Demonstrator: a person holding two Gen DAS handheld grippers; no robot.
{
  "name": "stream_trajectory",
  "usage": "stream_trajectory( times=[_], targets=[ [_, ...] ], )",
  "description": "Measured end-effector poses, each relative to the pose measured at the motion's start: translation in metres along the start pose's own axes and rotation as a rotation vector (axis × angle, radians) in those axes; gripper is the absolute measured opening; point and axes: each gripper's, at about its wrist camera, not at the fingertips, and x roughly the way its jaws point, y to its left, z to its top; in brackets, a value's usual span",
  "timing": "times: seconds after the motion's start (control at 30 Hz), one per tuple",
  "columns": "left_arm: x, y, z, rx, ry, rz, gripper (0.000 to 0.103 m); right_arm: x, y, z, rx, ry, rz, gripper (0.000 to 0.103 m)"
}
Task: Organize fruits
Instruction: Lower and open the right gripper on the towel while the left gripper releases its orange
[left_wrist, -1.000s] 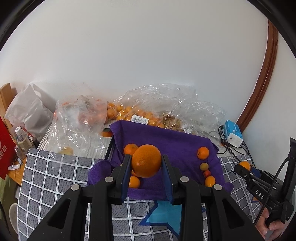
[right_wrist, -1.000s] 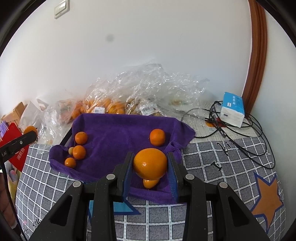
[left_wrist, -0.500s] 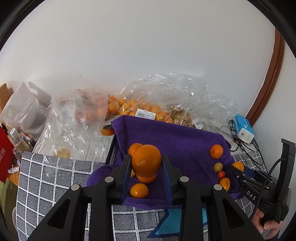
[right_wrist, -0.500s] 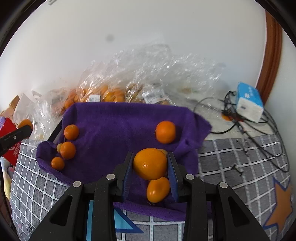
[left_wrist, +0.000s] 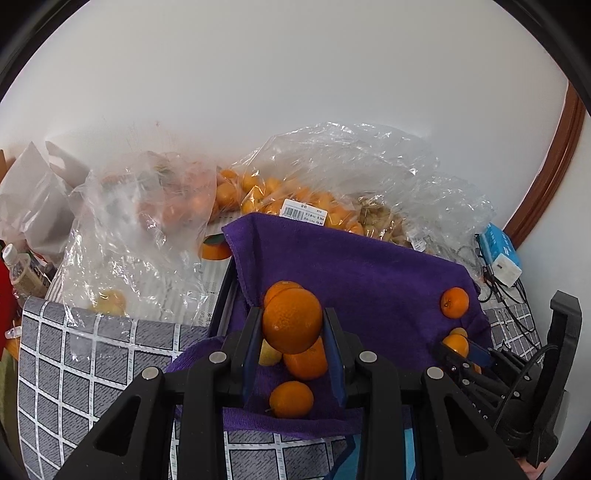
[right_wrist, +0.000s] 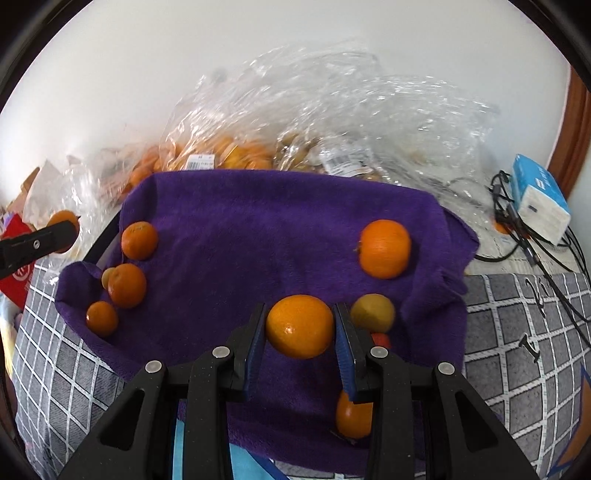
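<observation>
A purple towel (left_wrist: 354, 273) (right_wrist: 266, 229) covers a tray on the checked tablecloth. My left gripper (left_wrist: 292, 334) is shut on an orange (left_wrist: 291, 320), held just over the towel's left side above other oranges (left_wrist: 291, 398). My right gripper (right_wrist: 300, 332) is shut on another orange (right_wrist: 299, 325), low over the towel's right part. Beside it lie a yellowish fruit (right_wrist: 372, 312), a big orange (right_wrist: 385, 248) and an orange (right_wrist: 352, 415) under the right finger. A cluster of small oranges (right_wrist: 127, 284) lies at the towel's left. The right gripper (left_wrist: 458, 345) also shows in the left wrist view.
Clear plastic bags of oranges (left_wrist: 295, 199) (right_wrist: 229, 151) pile against the white wall behind the towel. A blue and white box (right_wrist: 539, 199) with black cables (right_wrist: 517, 236) lies at the right. A white bag (left_wrist: 33, 206) and a bottle (left_wrist: 18, 266) stand at the left.
Both grippers have come forward and down toward the towel, each still holding its orange. The fruit on the towel now looks larger and closer.
</observation>
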Motion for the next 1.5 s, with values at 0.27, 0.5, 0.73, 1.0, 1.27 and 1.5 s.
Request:
stream_trajectory(
  times=[0.27,0.5,0.73,1.0,1.27,1.5],
  targets=[
    [0.014,0.002,0.001,-0.003,0.025,-0.006,0.03,0.016,0.004,-0.002,-0.012,0.028,0.0,0.035],
    [0.025,-0.003,0.002,0.009,0.044,-0.012,0.03,0.02,0.003,-0.003,-0.009,0.03,0.003,0.035],
    [0.034,-0.012,0.004,0.028,0.06,-0.028,0.03,0.012,0.0,0.0,-0.01,0.019,0.004,0.037],
    [0.046,-0.026,0.005,0.047,0.084,-0.045,0.03,-0.014,-0.01,0.003,-0.012,-0.033,-0.01,0.042],
    [0.065,-0.042,0.003,0.073,0.12,-0.037,0.03,-0.025,-0.034,0.004,0.042,-0.058,-0.023,0.042],
    [0.075,-0.047,-0.001,0.087,0.139,-0.027,0.03,-0.018,-0.041,0.001,0.05,-0.043,-0.032,0.042]
  ],
)
